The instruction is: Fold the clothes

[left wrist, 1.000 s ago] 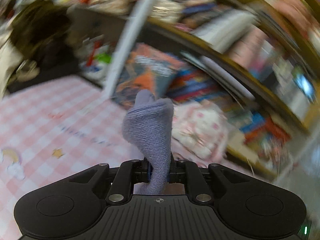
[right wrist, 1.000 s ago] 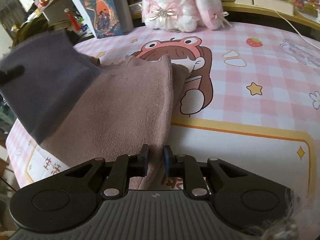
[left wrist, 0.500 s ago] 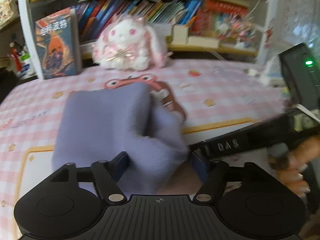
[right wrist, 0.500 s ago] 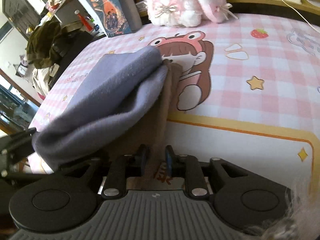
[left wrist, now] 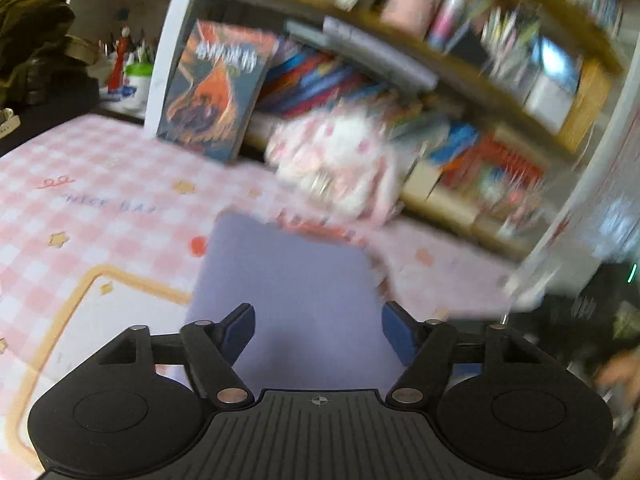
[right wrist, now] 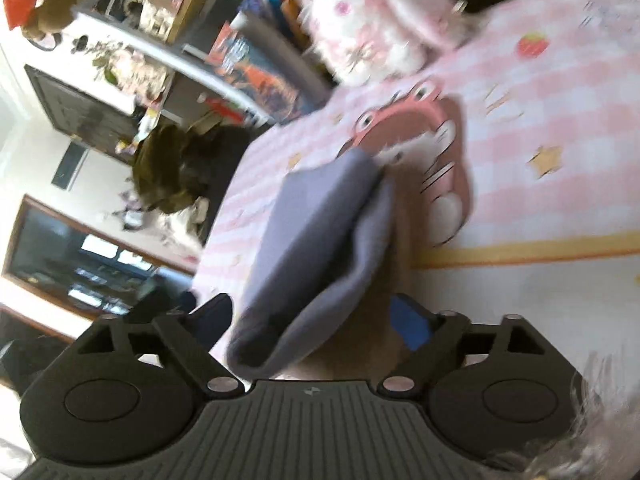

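Both tongs (left wrist: 318, 330) (right wrist: 316, 320) gape (tilted) above folded cloth (left wrist: 296, 300).

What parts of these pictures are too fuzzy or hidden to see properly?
- Left wrist view: the plush bunny and the shelf books are smeared by motion blur; no titles can be read.
- Left wrist view: the near edge of the purple cloth is hidden behind the open left claw.
- Right wrist view: the brown cloth lies mostly under the purple one, and the open right claw covers its near end.
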`<state>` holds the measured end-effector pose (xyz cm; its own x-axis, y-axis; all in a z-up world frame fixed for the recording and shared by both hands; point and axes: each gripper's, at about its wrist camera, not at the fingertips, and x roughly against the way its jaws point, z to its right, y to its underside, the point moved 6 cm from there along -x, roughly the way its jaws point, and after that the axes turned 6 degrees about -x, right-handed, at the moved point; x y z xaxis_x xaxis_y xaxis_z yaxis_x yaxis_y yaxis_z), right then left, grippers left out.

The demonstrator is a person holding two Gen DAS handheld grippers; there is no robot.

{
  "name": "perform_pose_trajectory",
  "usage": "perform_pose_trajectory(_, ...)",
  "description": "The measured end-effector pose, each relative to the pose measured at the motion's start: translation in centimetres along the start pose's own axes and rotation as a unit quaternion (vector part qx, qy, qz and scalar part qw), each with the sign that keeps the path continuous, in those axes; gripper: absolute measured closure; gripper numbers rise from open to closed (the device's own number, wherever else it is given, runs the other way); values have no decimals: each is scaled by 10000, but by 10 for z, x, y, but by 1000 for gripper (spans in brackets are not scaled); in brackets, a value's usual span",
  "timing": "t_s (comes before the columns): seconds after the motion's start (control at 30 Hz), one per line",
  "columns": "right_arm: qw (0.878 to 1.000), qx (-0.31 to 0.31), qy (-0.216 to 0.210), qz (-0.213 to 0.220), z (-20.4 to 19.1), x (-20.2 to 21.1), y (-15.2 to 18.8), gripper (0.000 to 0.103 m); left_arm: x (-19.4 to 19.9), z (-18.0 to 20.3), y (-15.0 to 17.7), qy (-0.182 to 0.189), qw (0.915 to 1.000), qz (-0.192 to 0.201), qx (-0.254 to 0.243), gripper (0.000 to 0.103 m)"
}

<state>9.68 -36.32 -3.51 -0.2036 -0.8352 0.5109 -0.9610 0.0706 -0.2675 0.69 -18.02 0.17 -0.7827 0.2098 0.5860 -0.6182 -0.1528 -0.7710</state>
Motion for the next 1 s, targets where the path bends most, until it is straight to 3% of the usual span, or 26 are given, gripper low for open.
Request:
perform_pose_trajectory(0.1, 9997, -139, -26, -194, -5, -22, 1, 15, -13, -1, 13, -191, 9990, -343, -214, 42)
perform_pose_trajectory(0.2, 9993, -157, 260, -234, -7, -48, -3, 17, -25, -2, 26, -375, 9961, -677, -424, 42)
perform_pose_trajectory(0.23, 9987, 30, 478, -198, -9, -53, -2, 35, -25, -2, 26, -338, 9963, -665, -430, 41)
perform_pose_trajectory(0.27, 9970, 250, 714, -154, -11, -56, -2, 71, -24, -3, 25, -302, 9965, -653, -436, 41)
perform_pose_trajectory(0.33, 9921, 839, 934, 18, -22, -55, 0, 88, -23, -4, 24, -227, 9968, -630, -444, 40)
perform_pose_trajectory(0.4, 9763, 1999, 715, 423, -53, -38, 13, 88, -23, -8, 25, -121, 9973, -651, -327, 37)
perform_pose_trajectory(0.47, 9569, 2723, 784, 640, -64, -31, 25, 88, -25, -10, 29, -93, 9967, -729, -332, 37)
perform_pose_trajectory(0.53, 9602, 2417, 1326, 453, -43, -45, 20, 88, -27, -8, 33, -76, 9958, -814, -413, 37)
perform_pose_trajectory(0.57, 9638, 2105, 1607, 294, -26, -54, 15, 81, -26, -9, 32, -85, 9959, -808, -409, 37)
perform_pose_trajectory(0.67, 9809, 1338, 1390, 254, -2, -56, 6, 75, -16, -13, 24, -100, 9973, -650, -333, 37)
perform_pose_trajectory(0.73, 9805, 1375, 1366, 316, -5, -51, 5, 63, -6, -21, 15, -145, 9988, -404, -225, 37)
perform_pose_trajectory(0.8, 9816, 1312, 1335, 378, -6, -46, 2, 59, 1, -30, 9, -221, 9995, -197, -86, 39)
perform_pose_trajectory(0.87, 9847, 1139, 1274, 353, -3, -44, 2, 62, 0, -37, 7, -332, 9993, -184, -46, 42)
perform_pose_trajectory(0.9, 9854, 1106, 1253, 310, -2, -44, 1, 67, -3, -39, 7, -362, 9991, -213, -87, 42)
perform_pose_trajectory(0.93, 9858, 1136, 1210, 256, -3, -46, 1, 85, -5, -40, 8, -391, 9989, -243, -126, 42)
perform_pose_trajectory(1.0, 9812, 1504, 1130, 424, -18, -44, 3, 89, -8, -40, 11, -404, 9985, -320, -170, 42)
